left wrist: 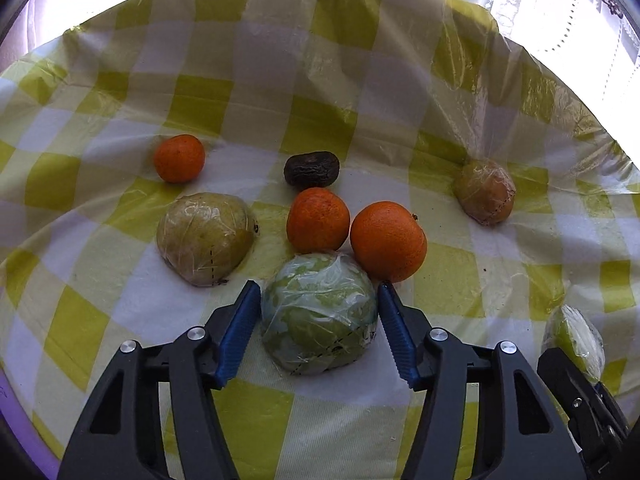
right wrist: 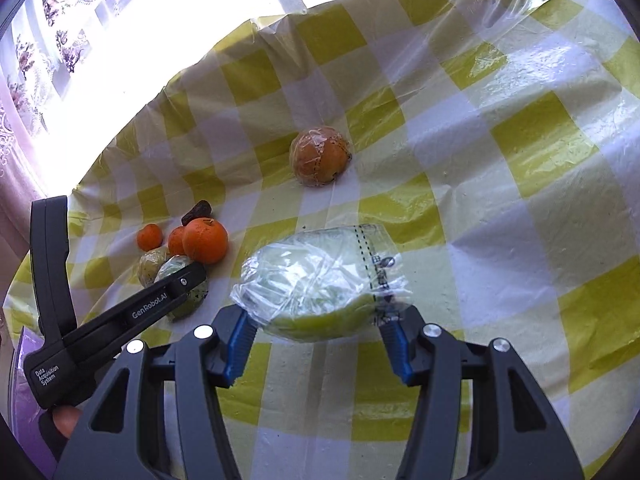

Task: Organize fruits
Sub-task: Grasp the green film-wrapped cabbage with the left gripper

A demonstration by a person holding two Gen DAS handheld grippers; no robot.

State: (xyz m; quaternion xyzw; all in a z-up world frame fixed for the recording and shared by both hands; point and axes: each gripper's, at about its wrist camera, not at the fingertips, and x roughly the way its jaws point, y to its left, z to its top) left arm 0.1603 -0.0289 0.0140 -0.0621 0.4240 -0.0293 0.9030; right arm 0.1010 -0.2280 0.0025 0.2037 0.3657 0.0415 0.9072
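Blue-padded left gripper (left wrist: 319,312): jaws apart, 1 pad on either side of a green fruit in clear film (left wrist: 320,312) that sits on the tablecloth; the right pad looks to be touching the film, the left pad lies just beside it, and contact there cannot be told.

Right gripper (right wrist: 316,320): jaws clamped on a second film-wrapped green fruit (right wrist: 320,284), loose plastic bunched at both pads; whether it rests on the cloth cannot be told.

Surface: yellow-and-white checked tablecloth (left wrist: 120,320) under a clear plastic sheet, crumpled along its far edge.

Contents, left wrist view:
- 1 large orange (left wrist: 388,240), just beyond the green fruit and beside the left gripper's right fingertip.
- 1 medium orange (left wrist: 318,220), touching the far side of the green fruit.
- 1 small orange (left wrist: 179,158), farther back on the left, apart from the others.
- 1 dark wrinkled fruit (left wrist: 311,169), directly behind the medium orange.
- 1 wrapped yellow-green fruit (left wrist: 206,238), left of the cluster.
- 1 wrapped brownish-orange fruit (left wrist: 484,192), well apart on the right.

Right wrist view: the same brownish-orange wrapped fruit lies alone beyond the held item; the left gripper's black body carries the lettering "GenRobot.AI" and "Data Acquisition System".

Background: bright window with a lace floral curtain (right wrist: 40,40).
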